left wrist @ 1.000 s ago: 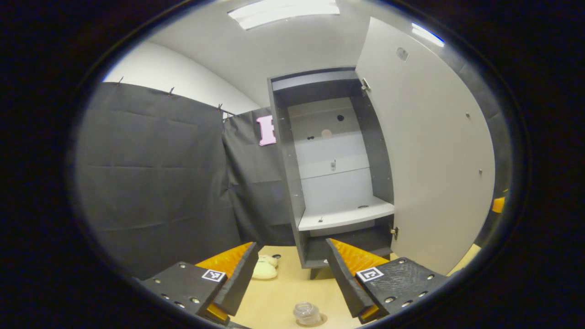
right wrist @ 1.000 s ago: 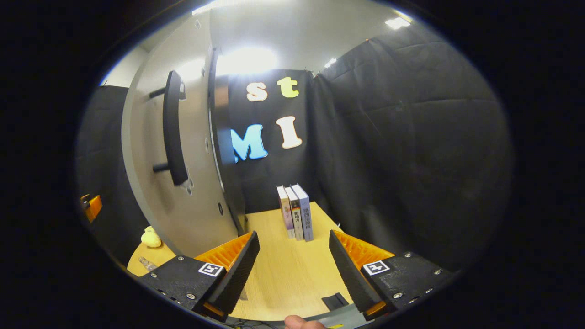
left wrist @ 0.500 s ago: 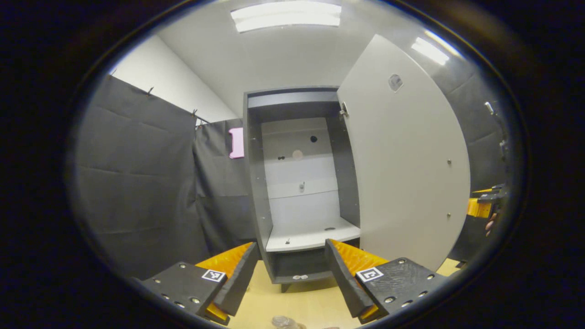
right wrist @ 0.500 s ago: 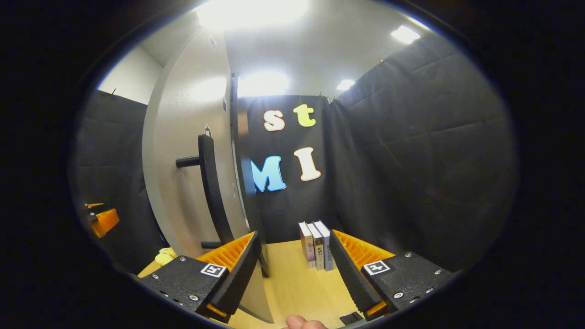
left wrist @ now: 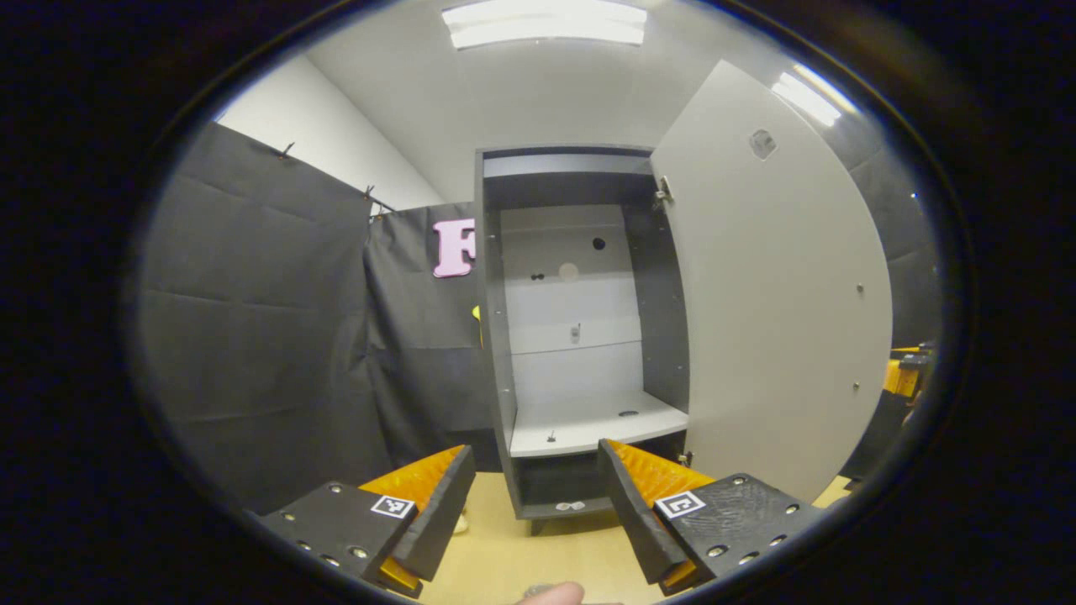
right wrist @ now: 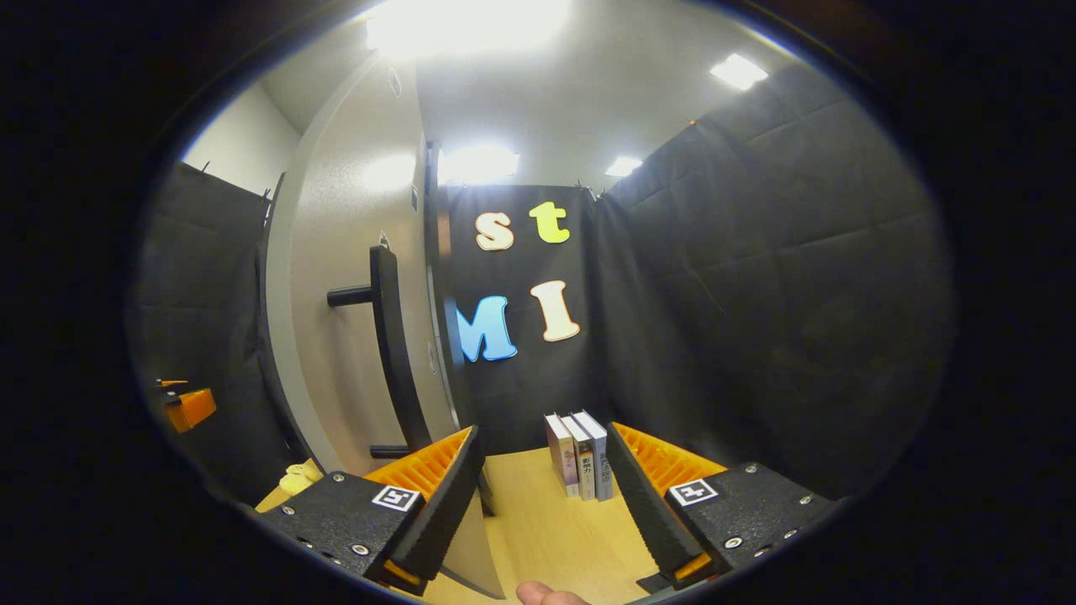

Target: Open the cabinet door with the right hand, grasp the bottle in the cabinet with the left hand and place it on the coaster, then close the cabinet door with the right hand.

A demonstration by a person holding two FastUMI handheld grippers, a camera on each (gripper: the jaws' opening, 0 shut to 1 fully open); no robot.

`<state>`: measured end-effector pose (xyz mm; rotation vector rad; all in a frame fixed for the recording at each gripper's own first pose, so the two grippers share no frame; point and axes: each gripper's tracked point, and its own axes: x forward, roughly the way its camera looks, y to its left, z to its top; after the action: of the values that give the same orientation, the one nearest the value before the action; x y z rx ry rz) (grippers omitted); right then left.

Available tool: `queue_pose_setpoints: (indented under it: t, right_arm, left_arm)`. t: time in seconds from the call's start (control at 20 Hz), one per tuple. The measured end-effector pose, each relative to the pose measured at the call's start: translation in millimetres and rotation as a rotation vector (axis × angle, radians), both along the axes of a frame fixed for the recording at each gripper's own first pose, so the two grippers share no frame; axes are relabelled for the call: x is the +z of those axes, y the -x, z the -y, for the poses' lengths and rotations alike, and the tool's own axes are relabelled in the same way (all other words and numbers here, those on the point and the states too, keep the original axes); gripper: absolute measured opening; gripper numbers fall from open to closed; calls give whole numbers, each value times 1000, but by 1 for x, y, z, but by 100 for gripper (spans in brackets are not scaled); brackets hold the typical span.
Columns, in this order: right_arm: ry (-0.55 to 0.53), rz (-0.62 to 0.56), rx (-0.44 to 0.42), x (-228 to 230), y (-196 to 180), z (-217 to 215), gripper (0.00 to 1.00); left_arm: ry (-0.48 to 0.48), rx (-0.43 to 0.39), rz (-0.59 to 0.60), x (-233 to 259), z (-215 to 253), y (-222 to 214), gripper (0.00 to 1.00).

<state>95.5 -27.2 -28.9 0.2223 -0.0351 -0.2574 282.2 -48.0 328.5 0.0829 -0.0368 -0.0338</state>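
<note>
The likeliest slip, I judge, is the right gripper (right wrist: pixel 538 496) catching the cabinet door (right wrist: pixel 353 319) on its near edge instead of the handle (right wrist: pixel 391 353), which stands ahead and to its left, so the door swings unevenly or bumps the books (right wrist: pixel 578 454) just ahead. Both grippers are level and aimed forward, jaws wide and holding nothing; the left gripper (left wrist: pixel 534 504) faces the open cabinet (left wrist: pixel 580 336), straight ahead. The bottle is not visible now, so I cannot say whether it sits on the coaster.
</note>
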Motion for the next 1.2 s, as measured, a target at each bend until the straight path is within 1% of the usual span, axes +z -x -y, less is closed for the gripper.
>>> queue_pose_setpoints:
  t: [0.05, 0.1, 0.15, 0.2, 0.25, 0.35, 0.45, 0.5, 0.55, 0.6, 0.65, 0.85, 0.9, 0.95, 1.0, 1.1, 1.15, 1.2]
  right_arm:
    - [-8, 3, 19, 0, -1, -13, 92]
    - [-16, 7, 40, 1, -1, -27, 87]
    - [-15, 12, 64, 4, -3, -42, 87]
    - [-3, 22, 89, 8, -4, -57, 87]
    - [16, 28, 112, 11, -7, -71, 92]
    - [40, 28, 150, 14, -15, -100, 92]
    - [50, 18, 198, 14, -25, -127, 92]
    - [48, 16, 218, 15, -30, -139, 87]
    - [43, 20, 232, 17, -34, -148, 87]
    - [37, 23, 244, 18, -40, -157, 92]
    - [31, 22, 256, 18, -45, -165, 92]
    - [26, 17, 337, 21, -67, -197, 93]
    - [33, 18, 361, 23, -70, -205, 89]
    - [39, 25, 378, 25, -74, -210, 89]
    - [45, 36, 391, 27, -77, -214, 93]
    - [47, 33, 401, 26, -85, -216, 93]
    - [38, 24, 406, 26, -87, -216, 93]
    - [28, 28, 407, 26, -90, -214, 94]
  left_arm:
    - [14, 3, -4, -5, -7, -8, 88]
    - [27, -4, -10, -14, -12, -16, 88]
    - [35, -6, -10, -19, -18, -23, 89]
    - [41, 0, -3, -24, -25, -27, 86]
    - [45, 8, 1, -26, -31, -30, 86]
    - [45, 27, -2, -31, -44, -32, 86]
    - [36, 14, -11, -36, -49, -32, 86]
    - [20, 17, -13, -37, -56, -30, 86]
    - [9, 25, -15, -39, -63, -29, 86]
    - [3, 28, -20, -41, -68, -28, 90]
    - [1, 41, -30, -46, -74, -27, 88]
    - [32, 80, -69, -57, -93, -21, 88]
    - [32, 88, -73, -59, -96, -20, 88]
    - [24, 102, -70, -58, -101, -20, 88]
    - [11, 116, -63, -55, -106, -18, 88]
    - [-10, 142, -52, -50, -109, -17, 88]
    - [-16, 146, -44, -46, -107, -13, 86]
    - [-21, 136, -37, -44, -100, -12, 86]
